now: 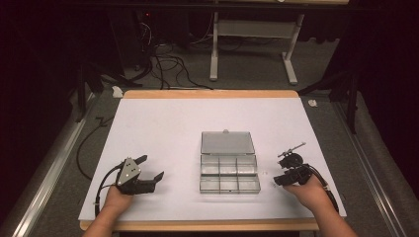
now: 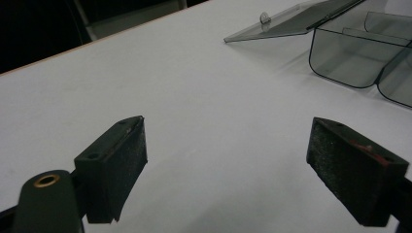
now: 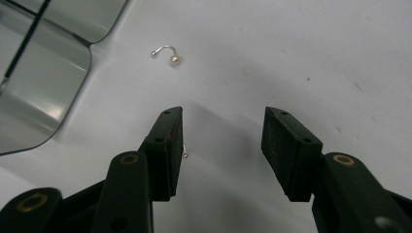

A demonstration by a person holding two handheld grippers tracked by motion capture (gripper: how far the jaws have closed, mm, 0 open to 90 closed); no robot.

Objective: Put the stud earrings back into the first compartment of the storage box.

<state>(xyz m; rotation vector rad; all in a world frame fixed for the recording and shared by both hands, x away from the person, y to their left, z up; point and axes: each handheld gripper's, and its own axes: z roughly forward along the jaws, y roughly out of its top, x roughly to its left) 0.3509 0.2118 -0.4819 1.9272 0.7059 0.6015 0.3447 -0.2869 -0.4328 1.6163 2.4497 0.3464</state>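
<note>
Both grippers, left [image 2: 228,174] and right [image 3: 221,145], gape beside the lid-open compartment box [image 1: 230,175]; earring [image 3: 167,54] outside.

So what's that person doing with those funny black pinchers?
A person holds a gripper in each hand at a white table. The right gripper is open, just short of a tiny pearl earring lying beside a clear compartment box with its lid open. The left gripper is open too, holding nothing.

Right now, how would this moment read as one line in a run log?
left gripper: open, nothing between jaws | right gripper: open, above table | pearl earring: on table beside organizer box | box: lid open
</note>
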